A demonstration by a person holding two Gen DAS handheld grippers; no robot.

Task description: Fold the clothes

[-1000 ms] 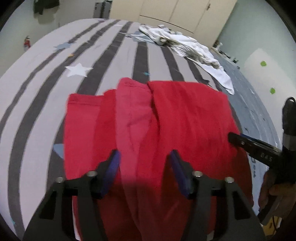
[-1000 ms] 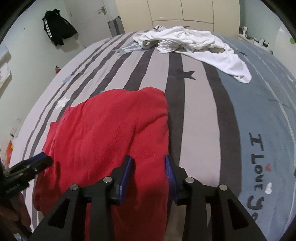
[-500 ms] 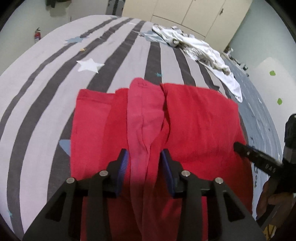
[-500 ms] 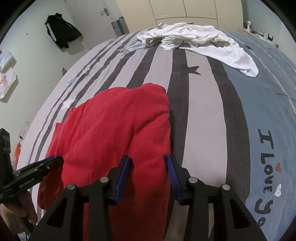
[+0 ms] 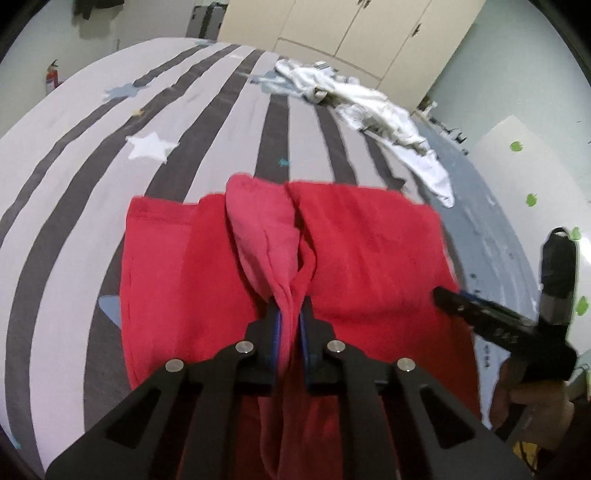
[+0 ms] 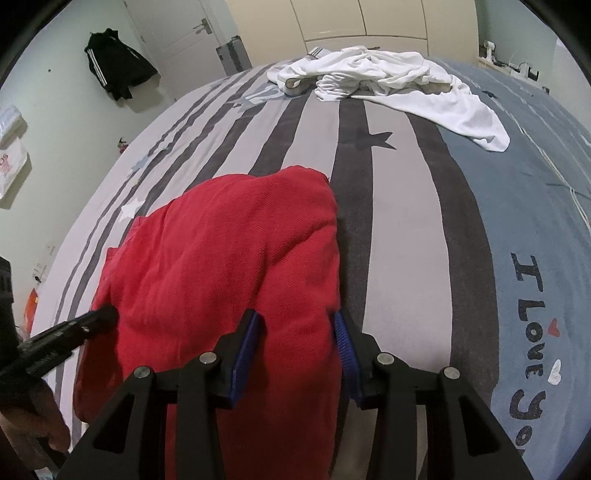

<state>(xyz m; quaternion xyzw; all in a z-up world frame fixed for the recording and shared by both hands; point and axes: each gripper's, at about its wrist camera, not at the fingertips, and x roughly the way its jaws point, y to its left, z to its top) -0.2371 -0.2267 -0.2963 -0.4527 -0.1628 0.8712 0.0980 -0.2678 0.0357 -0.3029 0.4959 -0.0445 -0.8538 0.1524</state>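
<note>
A red garment [image 5: 369, 251] lies partly folded on the striped bed, its paler inner side [image 5: 262, 229] showing as a raised ridge down the middle. My left gripper [image 5: 289, 317] is shut on that ridge near the garment's near end. In the right wrist view the same red garment [image 6: 229, 258] bulges up, and my right gripper [image 6: 297, 332] stands open astride its right edge, blue pads on either side of the cloth. Each gripper shows at the side of the other's view, the right gripper [image 5: 487, 325] and the left gripper [image 6: 70, 328], each held by a hand.
A crumpled white garment [image 6: 388, 81] lies at the far end of the bed [image 6: 406, 221]. A blue strip with "I LOVE YOU" lettering [image 6: 535, 325] runs along the bed's right side. Wardrobe doors [image 5: 369, 33] stand behind; a black jacket [image 6: 114, 62] hangs on the wall.
My left gripper has closed from wide open onto the garment's middle ridge, bunching the cloth. My right gripper has stayed open over the right edge, with little movement.
</note>
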